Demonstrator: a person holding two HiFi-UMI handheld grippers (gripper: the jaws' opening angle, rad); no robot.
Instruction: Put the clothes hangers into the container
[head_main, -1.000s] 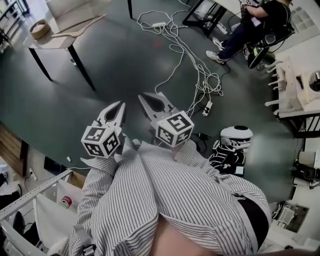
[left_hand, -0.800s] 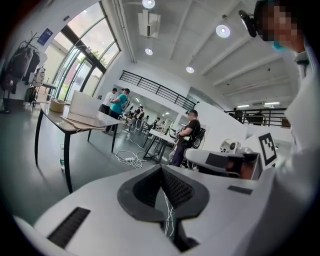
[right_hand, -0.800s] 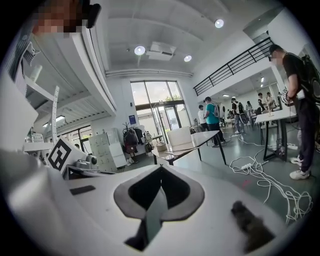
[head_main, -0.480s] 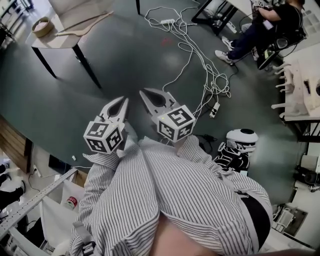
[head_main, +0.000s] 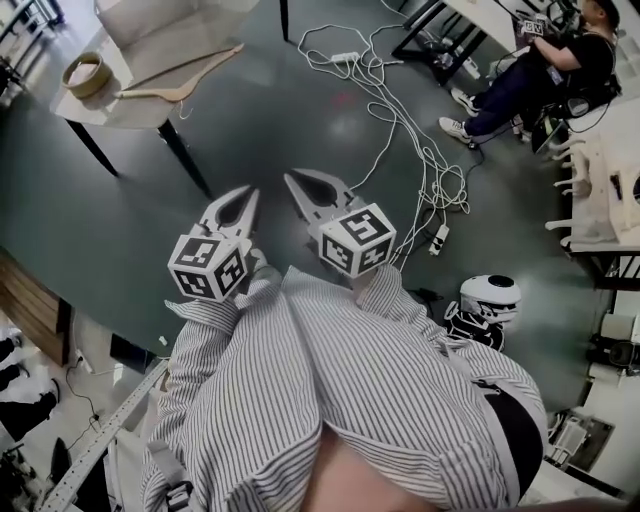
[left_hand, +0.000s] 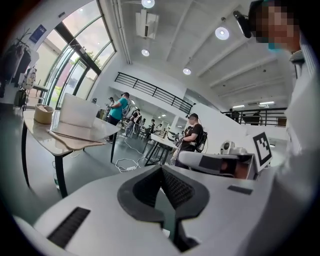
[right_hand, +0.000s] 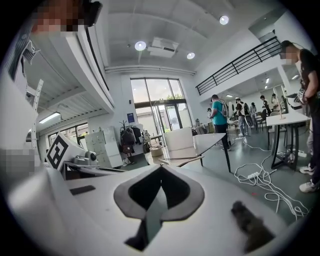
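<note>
Head view: the left tongs and right tongs sit before my chest exactly as they did a second ago. The floor has slid beneath them, though, and the desk at upper left shows more fully now. A wooden hanger lies flat on it, beside the white box I take for the container.

Left gripper view: the tongs are clenched on nothing, and the desk stands off to the left, well apart.

Right gripper view: these tongs are clenched and empty too, with the hanger on the desk edge straight ahead.

I judge this an approach — nothing is picked up yet.
</note>
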